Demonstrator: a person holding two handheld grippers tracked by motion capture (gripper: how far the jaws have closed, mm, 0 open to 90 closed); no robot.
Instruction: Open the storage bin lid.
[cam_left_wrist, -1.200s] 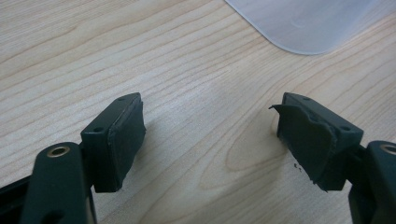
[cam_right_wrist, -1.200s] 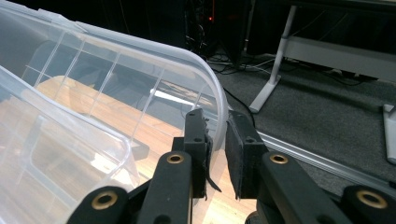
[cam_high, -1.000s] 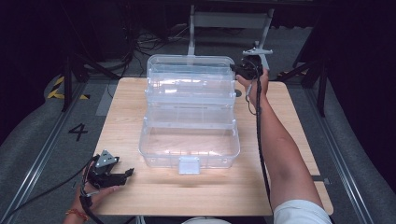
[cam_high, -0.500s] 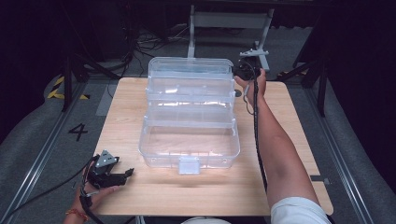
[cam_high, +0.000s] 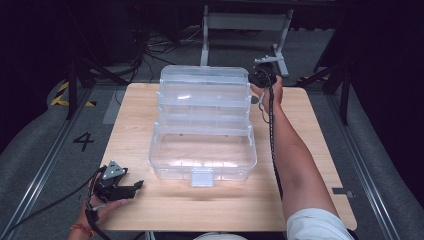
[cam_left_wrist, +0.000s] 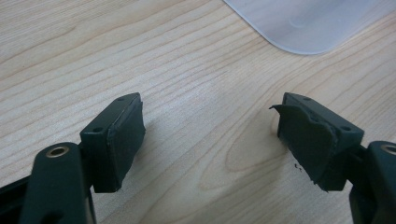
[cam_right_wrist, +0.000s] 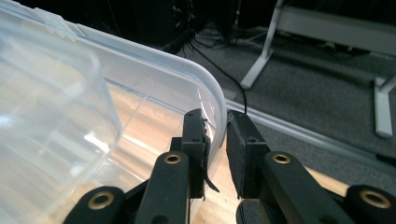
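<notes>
1. One clear plastic box (cam_high: 202, 127) sits open in the middle of the worktop (cam_high: 320, 150), its tiered trays stepped back towards the far edge and its latch tab facing the person. Standing spread like that, it leaves every level open from above.

2. The right gripper (cam_high: 261, 76) is stretched out to the box's far right corner. In the right gripper view its jaws straddle the curved rim (cam_right_wrist: 212, 100) of the top part, one inside the wall and one outside. They are nearly closed on it, but a thin gap shows beside the outer pad, so I cannot tell whether they truly pinch it. My guess is the hold is there to swing or steady that top section.

3. The left gripper (cam_high: 117, 184) rests low at the near left corner of the worktop, well apart from the box. Its jaws are spread wide with bare wood between them, holding nothing. It looks parked out of the way.

4. Count: one box, two grippers, and no loose items that I can make out inside the trays.
</notes>
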